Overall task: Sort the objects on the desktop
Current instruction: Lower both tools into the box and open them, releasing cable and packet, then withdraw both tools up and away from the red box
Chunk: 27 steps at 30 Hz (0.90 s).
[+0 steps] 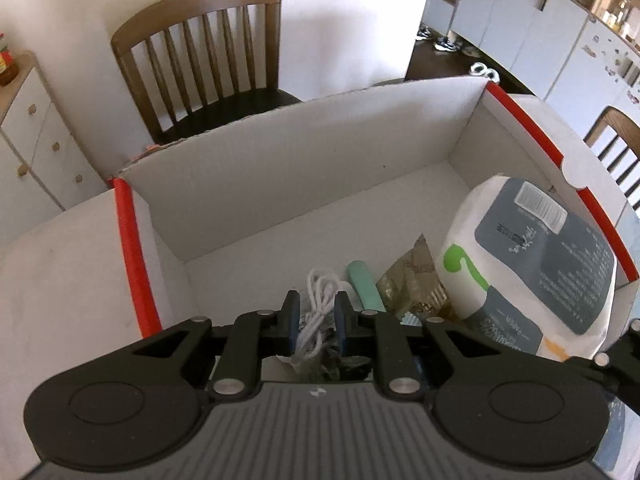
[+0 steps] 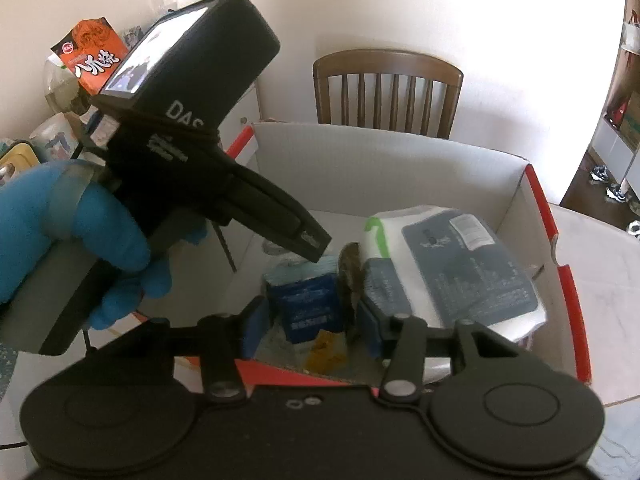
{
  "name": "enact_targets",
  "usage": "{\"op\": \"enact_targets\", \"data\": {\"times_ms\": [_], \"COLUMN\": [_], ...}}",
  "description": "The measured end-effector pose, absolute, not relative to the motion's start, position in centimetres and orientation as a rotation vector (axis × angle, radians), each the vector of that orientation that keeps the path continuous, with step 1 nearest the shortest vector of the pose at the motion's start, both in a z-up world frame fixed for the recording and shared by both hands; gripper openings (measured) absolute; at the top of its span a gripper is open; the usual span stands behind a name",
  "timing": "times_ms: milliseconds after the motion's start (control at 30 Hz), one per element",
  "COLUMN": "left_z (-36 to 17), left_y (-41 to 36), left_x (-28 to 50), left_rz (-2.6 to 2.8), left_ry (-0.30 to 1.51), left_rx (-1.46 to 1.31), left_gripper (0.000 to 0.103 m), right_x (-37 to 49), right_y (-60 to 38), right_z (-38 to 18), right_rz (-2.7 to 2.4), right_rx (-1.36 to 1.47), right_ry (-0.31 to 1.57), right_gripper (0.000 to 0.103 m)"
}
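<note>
Left wrist view: the box [image 1: 280,152] lay open beyond the jaws, floor bare ahead, tissue pack [image 1: 532,256] crowding right. Left gripper [image 1: 316,312] clenched on the cable [image 1: 318,312]. Right gripper [image 2: 310,324] stood released above the blue packet [image 2: 308,304].

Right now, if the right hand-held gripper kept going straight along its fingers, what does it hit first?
Probably the blue packet lying in the cardboard box; it sits straight ahead between the open fingers of the right hand-held gripper. The tissue pack is off to the right. Depth is hard to judge.
</note>
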<state>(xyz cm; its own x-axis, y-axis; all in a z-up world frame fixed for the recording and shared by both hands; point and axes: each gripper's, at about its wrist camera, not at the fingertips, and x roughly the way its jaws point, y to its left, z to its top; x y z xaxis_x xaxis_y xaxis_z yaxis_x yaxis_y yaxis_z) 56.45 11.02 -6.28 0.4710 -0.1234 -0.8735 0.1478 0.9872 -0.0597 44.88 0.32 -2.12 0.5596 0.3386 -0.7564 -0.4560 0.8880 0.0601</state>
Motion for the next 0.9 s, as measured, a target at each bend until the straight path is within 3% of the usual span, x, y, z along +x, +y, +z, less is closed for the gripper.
{"op": "enact_targets", "data": {"times_ms": [167,267,300,900], "left_z": [-5.3,-4.5,-4.3,1.9], "left_y": [11.0,11.1,11.2,8.0], "left_x": [55.8,55.1,54.9,46.0], "left_rz": [-0.160,-0.152,-0.152,-0.083], "left_ry": [1.051,1.031,1.023,0.927], "left_rx": [0.018,0.011,0.005,0.012], "left_gripper": [0.027,0.046,0.057,0.058], "right_x": [44.3,44.5,44.3,41.6], "right_y": [-0.3,-0.7,-0.8,-7.1], "right_z": [-1.1,-0.4,-0.1,4.1], "right_rz": [0.464,0.458,0.454,0.436], "right_rx": [-0.143,-0.139,-0.140,-0.078], "right_ry": [0.841,0.829,0.823,0.761], "right_gripper": [0.052,0.053,0.053,0.054]}}
